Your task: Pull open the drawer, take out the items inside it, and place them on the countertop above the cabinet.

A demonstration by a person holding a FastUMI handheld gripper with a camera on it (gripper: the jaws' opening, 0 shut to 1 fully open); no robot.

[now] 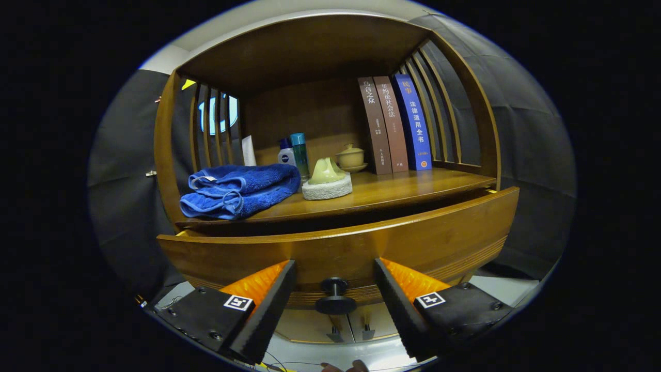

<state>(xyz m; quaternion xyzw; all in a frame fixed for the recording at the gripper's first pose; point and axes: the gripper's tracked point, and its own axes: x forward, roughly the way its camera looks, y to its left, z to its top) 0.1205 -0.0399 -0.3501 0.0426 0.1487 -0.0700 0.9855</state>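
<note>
The wooden drawer front [341, 248] stands pulled a little out from under the countertop [392, 194], with a dark gap along its top edge. What lies inside the drawer is hidden. Its round dark knob [335, 295] sits between my two fingers, untouched by either. My gripper [335, 274] is open, its fingertips right at the drawer front on both sides of the knob.
On the countertop lie a folded blue towel [240, 188], two bottles [293, 154], a green piece on a white stone base [327, 181], a lidded cup [351, 156] and three upright books [395, 124]. Slatted wooden sides and a top panel enclose the shelf.
</note>
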